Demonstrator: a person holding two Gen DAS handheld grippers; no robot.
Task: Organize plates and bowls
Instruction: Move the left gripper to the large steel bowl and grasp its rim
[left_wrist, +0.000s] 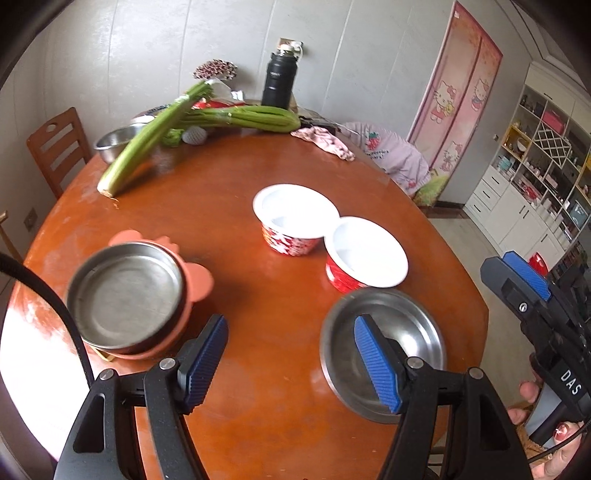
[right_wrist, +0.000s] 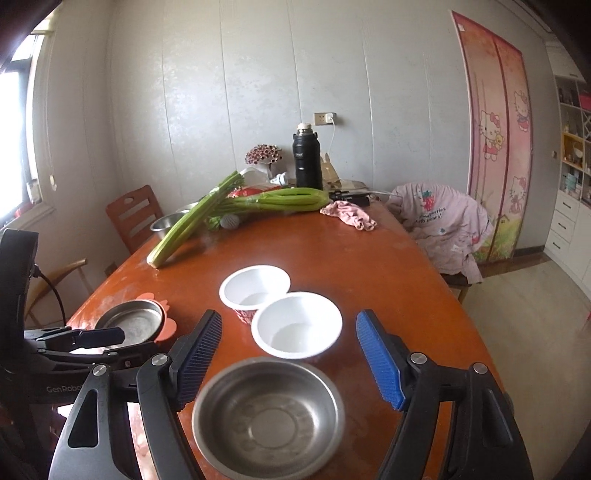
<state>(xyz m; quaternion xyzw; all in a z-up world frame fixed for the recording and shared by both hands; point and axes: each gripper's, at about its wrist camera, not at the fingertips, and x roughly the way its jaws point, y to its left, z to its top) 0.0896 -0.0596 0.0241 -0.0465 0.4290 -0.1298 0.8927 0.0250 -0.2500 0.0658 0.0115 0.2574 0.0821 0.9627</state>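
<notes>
Where celery (right_wrist: 192, 225) sprawls, a flask (right_wrist: 306, 160) stands behind.

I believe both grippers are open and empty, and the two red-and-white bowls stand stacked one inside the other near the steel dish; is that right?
Not quite: the two red-and-white bowls stand side by side with rims overlapping, not nested, as the right wrist view shows. The rest holds: the left gripper and right gripper are open and empty, and the steel dish lies near the bowls.
</notes>
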